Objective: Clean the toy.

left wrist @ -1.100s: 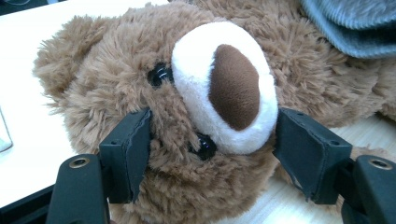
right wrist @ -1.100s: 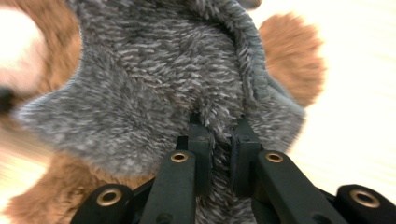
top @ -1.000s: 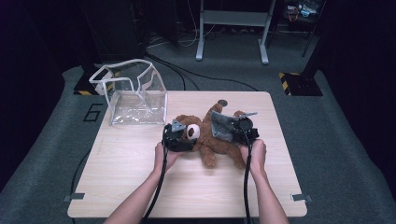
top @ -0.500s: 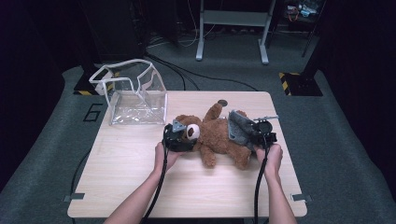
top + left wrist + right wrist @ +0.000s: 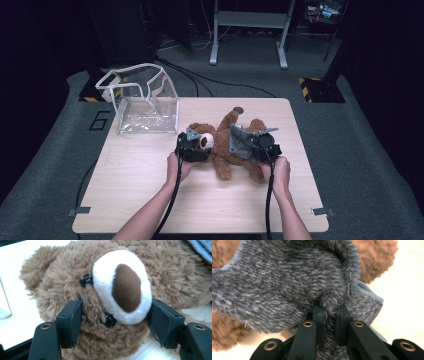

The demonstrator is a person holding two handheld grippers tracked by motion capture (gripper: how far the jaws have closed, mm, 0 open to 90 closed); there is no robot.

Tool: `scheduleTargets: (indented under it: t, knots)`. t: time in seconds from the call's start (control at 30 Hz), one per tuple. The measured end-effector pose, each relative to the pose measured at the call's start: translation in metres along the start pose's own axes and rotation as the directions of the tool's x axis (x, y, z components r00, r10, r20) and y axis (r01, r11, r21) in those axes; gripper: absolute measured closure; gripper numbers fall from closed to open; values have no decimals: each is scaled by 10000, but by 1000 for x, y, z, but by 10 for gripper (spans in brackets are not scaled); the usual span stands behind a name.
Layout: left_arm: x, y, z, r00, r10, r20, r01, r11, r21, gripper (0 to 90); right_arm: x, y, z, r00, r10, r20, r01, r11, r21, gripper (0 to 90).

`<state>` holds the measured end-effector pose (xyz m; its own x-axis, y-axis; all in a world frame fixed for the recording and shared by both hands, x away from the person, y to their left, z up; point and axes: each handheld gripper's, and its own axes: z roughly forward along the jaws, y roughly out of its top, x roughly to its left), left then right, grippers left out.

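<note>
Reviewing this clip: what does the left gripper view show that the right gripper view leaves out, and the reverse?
Left gripper view alone: the teddy bear's face, with white muzzle, brown nose and black eyes, its head pressed between the left gripper's jaws.

Right gripper view alone: the grey fleece cloth, a fold of it pinched in the nearly closed jaws of the right gripper.

Both: brown plush fur and the pale wooden table.

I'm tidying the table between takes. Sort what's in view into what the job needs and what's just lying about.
In use:
- teddy bear, head between the left gripper pads
- grey fleece garment on the bear, pinched by the right gripper

Not in use at this moment:
- clear plastic bag, standing open at the table's far left corner
- small dark disc near the far edge
</note>
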<state>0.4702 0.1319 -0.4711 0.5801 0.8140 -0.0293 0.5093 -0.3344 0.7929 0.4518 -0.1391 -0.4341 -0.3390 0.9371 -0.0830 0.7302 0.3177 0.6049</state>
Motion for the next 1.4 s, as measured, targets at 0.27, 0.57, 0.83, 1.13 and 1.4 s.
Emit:
scheduleTargets:
  t: [0.27, 0.57, 0.83, 1.13, 1.4]
  knots:
    - [1, -3, -1, 10000, 52, 65, -51, 9999, -154, 318, -22, -27, -4, 9990, 75, 429, -100, 9982, 593, 820]
    - [-1, -1, 0, 9999, 95, -47, -95, 9999, -93, 316, -31, -18, -30, 9983, 560, 171, -559, 9984, -82, 818]
    - [-1, 0, -1, 9998, 144, -102, -143, 9999, 87, 317, 23, 9, -23, 9955, -802, -512, 794, 9967, -180, 814]
    - [1, 3, 2, 10000, 76, 25, -76, 9999, -98, 315, 0, -5, 5, 9992, 168, -361, -164, 9998, 124, 813]
    - [4, 0, -3, 9999, 121, 22, -121, 9996, -271, 290, -5, 3, 17, 9981, 575, -202, -572, 9982, 153, 814]
